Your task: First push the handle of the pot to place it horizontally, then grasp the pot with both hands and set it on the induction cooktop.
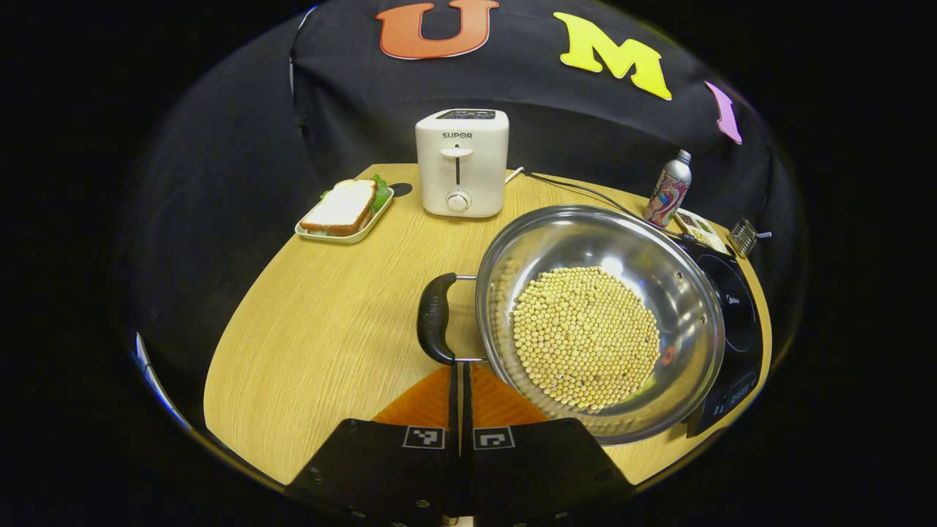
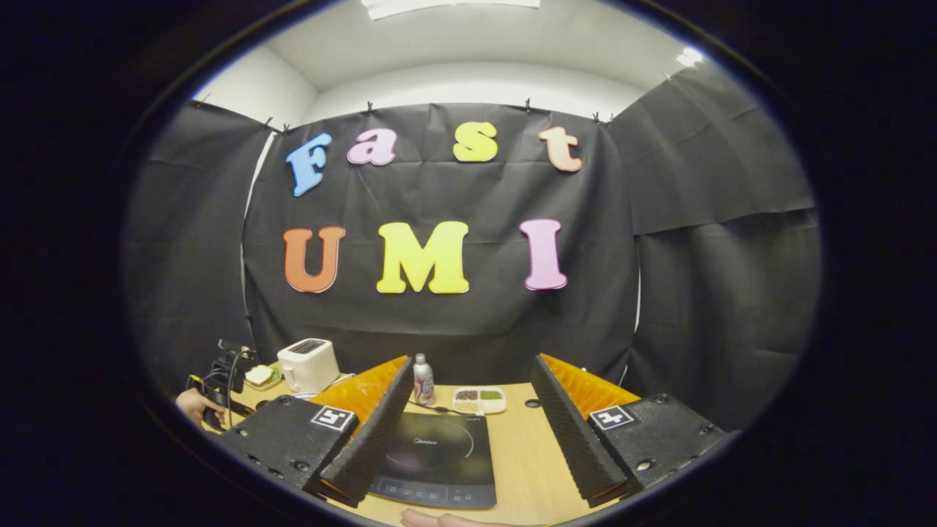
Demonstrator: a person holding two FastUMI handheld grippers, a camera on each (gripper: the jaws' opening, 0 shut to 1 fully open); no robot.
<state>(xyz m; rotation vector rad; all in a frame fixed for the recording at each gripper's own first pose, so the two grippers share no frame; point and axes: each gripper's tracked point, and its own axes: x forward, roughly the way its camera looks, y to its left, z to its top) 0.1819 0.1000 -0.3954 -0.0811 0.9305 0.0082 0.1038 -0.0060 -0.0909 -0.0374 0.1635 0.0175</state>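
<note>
The left gripper (image 1: 461, 369) has its two fingers pressed together with nothing between them, their tips right at the near end of the pot's black handle (image 1: 436, 318); whether they actually touch it is hard to tell. The pot (image 1: 600, 322), a wide steel pan with a layer of pale beans (image 1: 585, 345) over its bottom, sits just beyond and to the right of those fingers, towards the table's right edge. Its far side overlaps the induction cooktop (image 1: 736, 307), so it may rest partly on the cooktop's edge; the overlap hides that. The handle is a short loop on two wire arms, sticking out from the pot's left side towards the table's (image 1: 322, 329) middle, its grip running near-to-far.

In the right gripper view, the right gripper (image 2: 468, 432) hangs with its fingers spread wide apart, holding nothing, above the near edge of the table with the cooktop (image 2: 439, 457) between the fingers. A hand (image 2: 196, 402) at the left edge holds the other gripper, mostly cut off.

Along the far edge stand a toaster (image 1: 461, 162), a sandwich tray (image 1: 345, 212) and a bottle (image 1: 668, 189).
</note>
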